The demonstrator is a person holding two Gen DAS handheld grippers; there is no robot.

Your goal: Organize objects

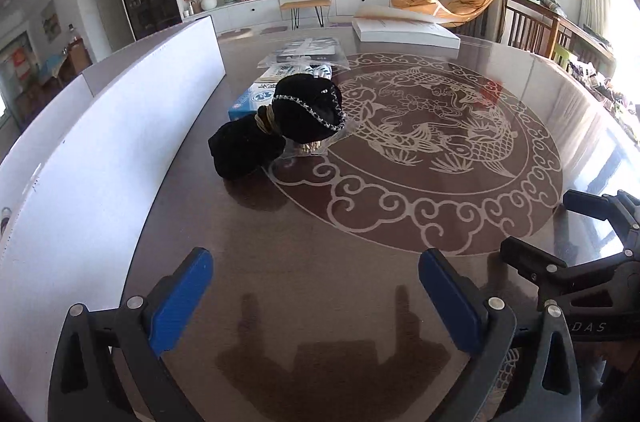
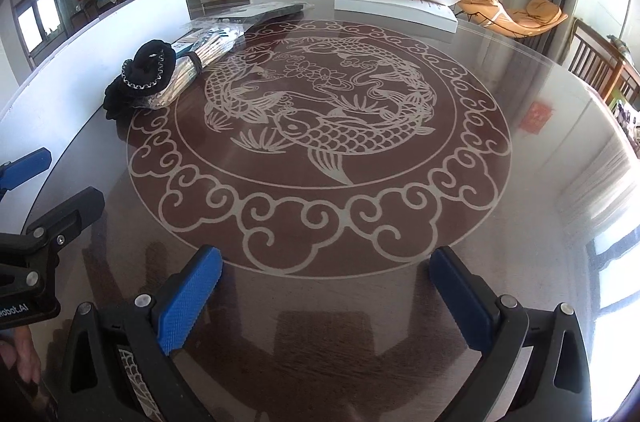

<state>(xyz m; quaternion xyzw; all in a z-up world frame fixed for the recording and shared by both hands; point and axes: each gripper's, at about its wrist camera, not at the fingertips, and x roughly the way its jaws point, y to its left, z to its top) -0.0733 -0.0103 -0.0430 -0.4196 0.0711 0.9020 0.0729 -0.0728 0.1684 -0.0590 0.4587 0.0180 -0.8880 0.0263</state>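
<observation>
A pile of black velvet scrunchies [image 1: 280, 122], one trimmed with a silver chain, lies on the round glass-topped table [image 1: 360, 302] beside a blue and white box [image 1: 250, 100] and clear plastic packets [image 1: 304, 52]. It also shows in the right wrist view [image 2: 146, 76], on a plastic packet of striped items [image 2: 204, 52]. My left gripper [image 1: 316, 296] is open and empty, well short of the pile. My right gripper [image 2: 326, 296] is open and empty over the table's near part, with the pile far to its left.
A long white board [image 1: 112, 142] stands along the table's left edge. A flat white box [image 1: 408, 30] lies at the far side. The table carries a fish pattern [image 2: 320, 126] in its middle. Wooden chairs [image 1: 532, 26] stand at the right.
</observation>
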